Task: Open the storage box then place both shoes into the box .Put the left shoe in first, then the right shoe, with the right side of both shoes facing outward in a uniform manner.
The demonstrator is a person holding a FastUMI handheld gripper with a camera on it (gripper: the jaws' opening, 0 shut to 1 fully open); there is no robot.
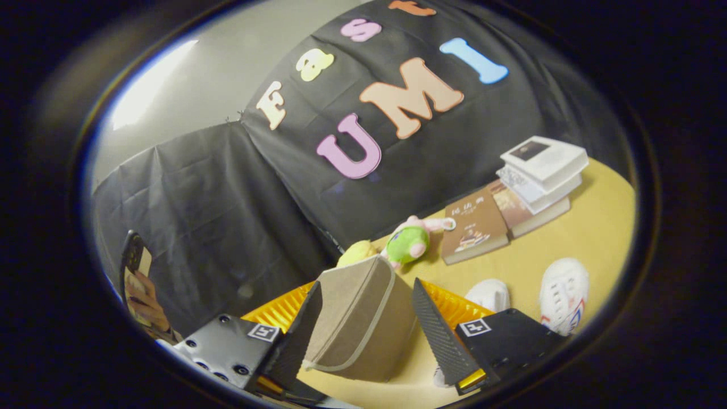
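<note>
Cloth box, ribbed tongs, smooth desk

The storage box (358,318) at lower centre looks like matt woven cloth with a paler fabric trim, standing between the spread fingers of the tongs (363,318), neither pressing it; the fingers (437,335) show a fine ribbed, matt face. The desk (590,233) is smooth and faintly sheened. The shoes (562,295) at lower right look soft and slightly glossy. The plush toy (409,241) is fuzzy. The books (539,170) at right have smooth paper covers. The wall (227,193) is creased matt cloth.
</note>
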